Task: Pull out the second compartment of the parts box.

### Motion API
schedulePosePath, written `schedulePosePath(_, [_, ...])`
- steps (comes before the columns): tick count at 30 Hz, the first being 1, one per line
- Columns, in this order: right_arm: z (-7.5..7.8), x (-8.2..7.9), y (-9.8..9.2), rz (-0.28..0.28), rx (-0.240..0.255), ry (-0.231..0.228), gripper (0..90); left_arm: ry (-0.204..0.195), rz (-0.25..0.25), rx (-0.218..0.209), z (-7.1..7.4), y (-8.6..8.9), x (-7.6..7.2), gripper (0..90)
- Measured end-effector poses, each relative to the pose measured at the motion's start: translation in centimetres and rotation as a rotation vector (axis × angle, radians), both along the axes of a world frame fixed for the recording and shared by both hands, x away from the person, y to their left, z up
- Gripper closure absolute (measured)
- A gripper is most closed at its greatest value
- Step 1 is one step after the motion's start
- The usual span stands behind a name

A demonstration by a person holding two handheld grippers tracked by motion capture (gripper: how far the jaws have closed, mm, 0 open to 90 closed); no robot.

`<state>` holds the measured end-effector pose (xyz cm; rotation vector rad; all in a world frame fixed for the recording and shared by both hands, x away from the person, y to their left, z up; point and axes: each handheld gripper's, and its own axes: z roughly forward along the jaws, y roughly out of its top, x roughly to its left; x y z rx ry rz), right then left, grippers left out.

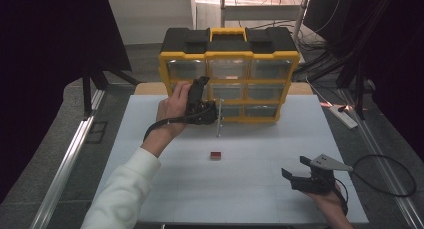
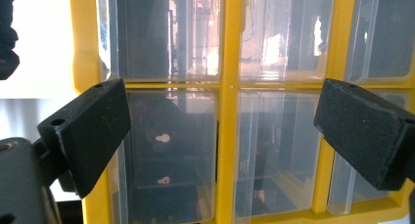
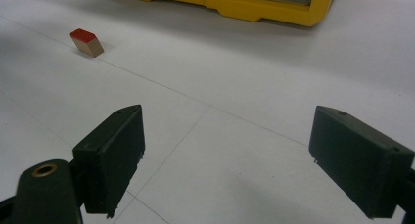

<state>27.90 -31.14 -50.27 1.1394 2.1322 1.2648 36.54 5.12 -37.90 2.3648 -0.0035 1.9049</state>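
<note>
A yellow and black drawer cabinet (image 1: 229, 54) with clear drawers stands at the back middle of the white table (image 1: 250, 144). My left gripper (image 1: 205, 97) is turned on its side and open, right in front of the cabinet's lower-left drawers. In the left gripper view the open left gripper (image 2: 222, 131) frames a yellow divider (image 2: 227, 150) between two clear drawers (image 2: 169, 155). A small wooden block with a red top (image 1: 215, 155) lies mid-table. My right gripper (image 1: 294, 167) rests open near the front right, empty. In the right gripper view the block (image 3: 87, 42) lies far left of the right gripper (image 3: 227, 155).
The cabinet's yellow base (image 3: 235, 4) shows at the top of the right gripper view. A white power strip (image 1: 344, 116) and a looped black cable (image 1: 385, 175) lie off the table's right side. A metal rail (image 1: 65, 164) runs along the left.
</note>
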Motion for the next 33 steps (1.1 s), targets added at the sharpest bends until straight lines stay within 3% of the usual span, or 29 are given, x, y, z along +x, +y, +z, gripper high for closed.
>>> schedulePosePath(18, [0.0,0.1,0.0,0.001,0.001,0.003,13.8,-0.003,0.003,-0.016,1.0,-0.1,0.8,6.9])
schedulePosePath(33, [0.0,0.0,-0.1,0.002,0.005,0.002,13.8,-0.012,0.002,-0.005,1.7,-0.9,1.7,7.0])
